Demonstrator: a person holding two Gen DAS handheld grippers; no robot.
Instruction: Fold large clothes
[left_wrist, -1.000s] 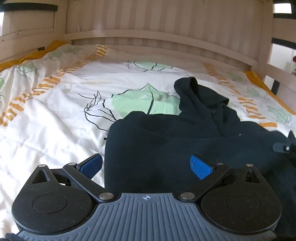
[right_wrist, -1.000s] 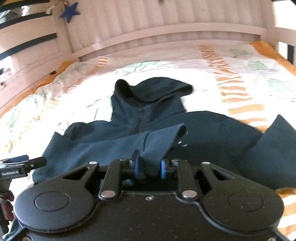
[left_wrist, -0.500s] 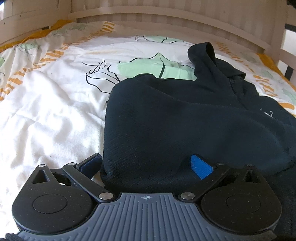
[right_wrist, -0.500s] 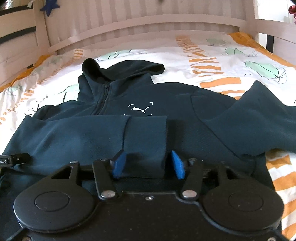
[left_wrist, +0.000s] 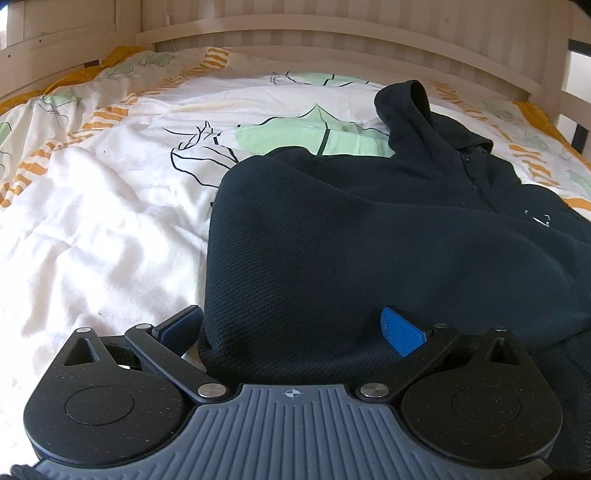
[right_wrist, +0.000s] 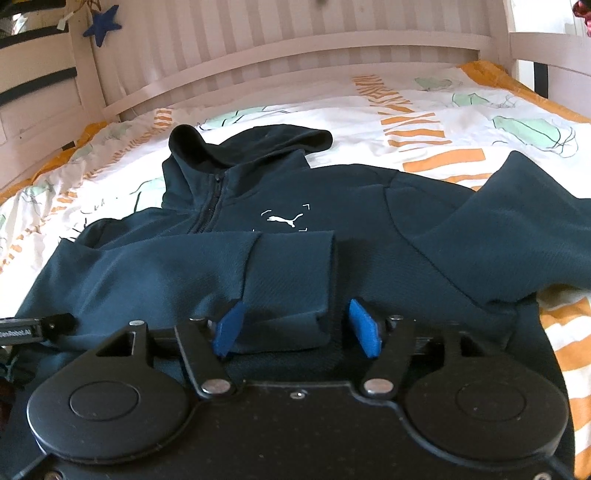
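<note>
A dark navy zip hoodie (left_wrist: 369, 240) lies front up on the bed, hood (right_wrist: 251, 147) toward the headboard. One sleeve is folded across the chest, and its cuff (right_wrist: 291, 273) rests just below the white logo. My right gripper (right_wrist: 295, 328) is low over that cuff with its jaws opening; the cuff lies between the blue pads, which stand clear of it. My left gripper (left_wrist: 291, 330) is wide open over the hoodie's folded side edge, with fabric lying loose between its fingers. The other sleeve (right_wrist: 517, 229) spreads out to the right.
The white bedspread (left_wrist: 92, 221) with green leaves and orange stripes covers the bed. A slatted wooden headboard (right_wrist: 295, 48) and side rails close it in at the back and sides. A blue star (right_wrist: 103, 24) hangs at the upper left.
My right gripper opened and let go of the sleeve cuff, which now lies flat on the chest. Both grippers sank closer to the hoodie.
</note>
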